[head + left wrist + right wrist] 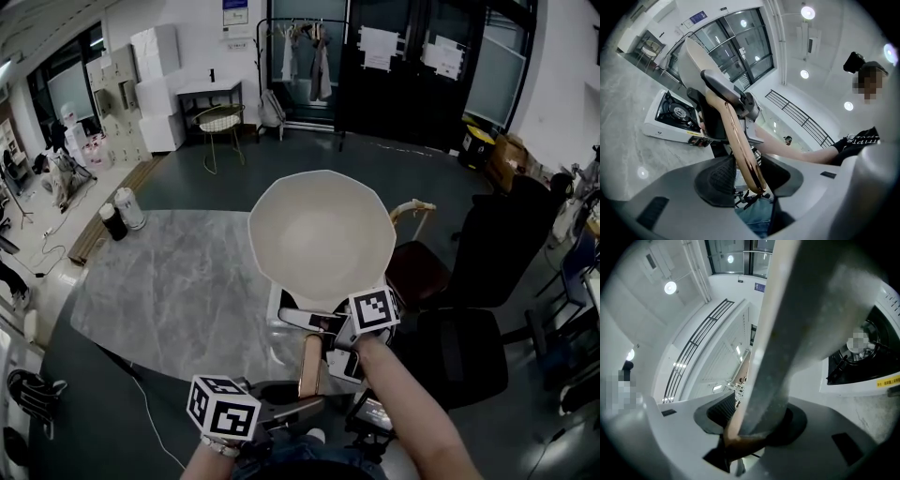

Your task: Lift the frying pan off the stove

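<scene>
Cream-white frying pan [323, 234], faceted rim, smooth matte inside: held in the air above the stove, clear of the burner, nothing around its rim.
Handle [309, 366], tan wood, glossy, slightly curved: runs back toward the person.
Left gripper [747, 173]: jaws clamped on the handle's end, ribbed black pads against the wood.
Right gripper [754, 423]: jaws set wide, gripping the pan's wall where the handle joins it.
White box-shaped gas stove [670, 117], black ring burner exposed: stands near the table's right-hand edge.
Grey marble-patterned table [169, 281], rounded edge: a broad bare stretch lies left of the stove; two small cylindrical containers [122, 211] sit at its far left edge.
Black chairs [469, 253]: close against the right side.
</scene>
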`<state>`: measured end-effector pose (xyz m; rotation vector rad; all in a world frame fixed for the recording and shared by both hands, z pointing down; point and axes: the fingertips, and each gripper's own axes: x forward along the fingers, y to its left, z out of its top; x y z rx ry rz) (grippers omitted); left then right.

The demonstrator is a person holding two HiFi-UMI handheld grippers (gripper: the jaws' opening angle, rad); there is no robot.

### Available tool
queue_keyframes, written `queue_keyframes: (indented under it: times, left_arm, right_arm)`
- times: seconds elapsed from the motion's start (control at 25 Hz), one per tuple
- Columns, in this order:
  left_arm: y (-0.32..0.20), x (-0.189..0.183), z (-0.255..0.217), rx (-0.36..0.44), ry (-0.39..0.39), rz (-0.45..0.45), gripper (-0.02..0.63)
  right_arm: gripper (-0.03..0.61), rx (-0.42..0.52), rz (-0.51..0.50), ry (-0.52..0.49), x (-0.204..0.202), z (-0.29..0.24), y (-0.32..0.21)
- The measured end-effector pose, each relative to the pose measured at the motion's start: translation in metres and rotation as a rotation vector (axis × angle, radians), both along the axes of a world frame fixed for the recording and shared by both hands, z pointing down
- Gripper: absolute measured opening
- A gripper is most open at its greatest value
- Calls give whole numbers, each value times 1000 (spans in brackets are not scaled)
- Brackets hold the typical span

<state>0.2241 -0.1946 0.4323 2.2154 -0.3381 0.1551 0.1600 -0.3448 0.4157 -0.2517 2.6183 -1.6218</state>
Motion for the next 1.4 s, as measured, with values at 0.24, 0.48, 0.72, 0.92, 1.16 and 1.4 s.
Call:
queue_keyframes:
  times: [0.24, 0.48, 0.72, 0.92, 1.16, 1.4]
  left_arm:
    - [-4, -9, -13, 13, 17, 41, 178]
    - [-5, -5, -16, 40, 21, 112, 178]
    - [-10, 13, -13, 42, 71, 186, 172]
    - [-17, 29, -9, 43, 63, 246, 167]
    - [-14, 48, 10, 22, 29, 303, 156]
    - [-6, 70, 29, 25, -64, 359, 150]
  right_arm:
    - [213, 23, 56, 23, 1, -12, -8]
    - [213, 53, 143, 57, 18, -20, -12]
    - [215, 26, 288, 88, 56, -20, -16]
    - [215, 60, 386, 144, 86, -22, -23]
    - [215, 116, 450, 229, 110, -13, -19]
    - [212, 182, 493, 325, 133, -7, -9]
